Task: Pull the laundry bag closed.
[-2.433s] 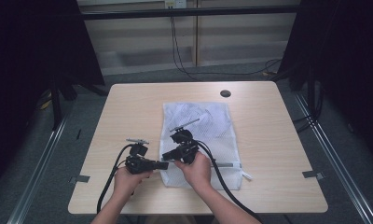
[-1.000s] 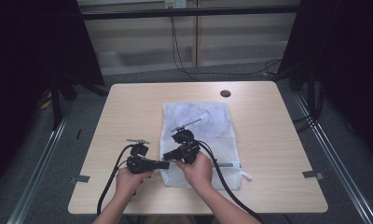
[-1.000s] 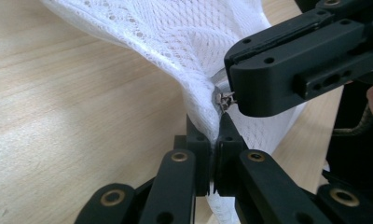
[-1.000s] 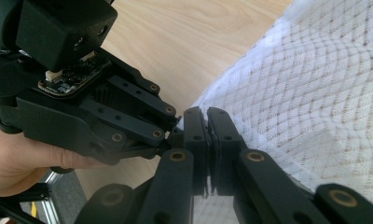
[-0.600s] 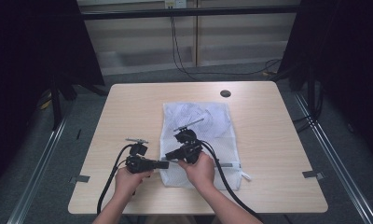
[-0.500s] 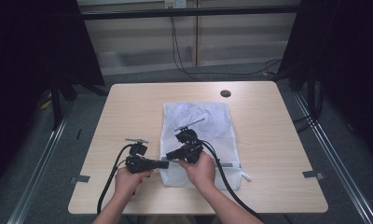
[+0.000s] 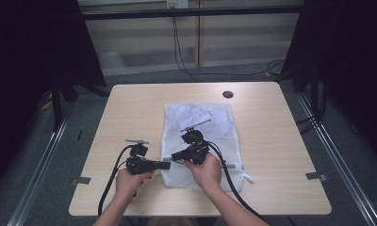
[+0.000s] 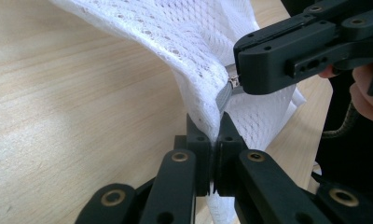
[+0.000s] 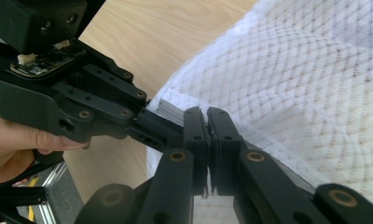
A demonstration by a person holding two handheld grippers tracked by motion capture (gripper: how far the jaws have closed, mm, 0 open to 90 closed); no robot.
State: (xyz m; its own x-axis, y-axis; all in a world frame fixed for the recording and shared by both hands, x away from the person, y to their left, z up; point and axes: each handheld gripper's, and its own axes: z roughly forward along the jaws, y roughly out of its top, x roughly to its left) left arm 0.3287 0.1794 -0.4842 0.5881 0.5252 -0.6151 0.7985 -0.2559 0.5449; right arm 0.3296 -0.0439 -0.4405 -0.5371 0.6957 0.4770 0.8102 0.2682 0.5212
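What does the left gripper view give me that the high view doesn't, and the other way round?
Left gripper view alone: the left gripper shut on the mesh bag's edge, and the metal zipper pull at the right gripper's tip. High view alone: the whole bag lying flat on the table, the table's cable hole, and both hands with trailing cables. Both share: the bag, both grippers meeting at its left edge, and the wooden tabletop.

The right tongs have edged slightly up the mesh bag, away from the person.
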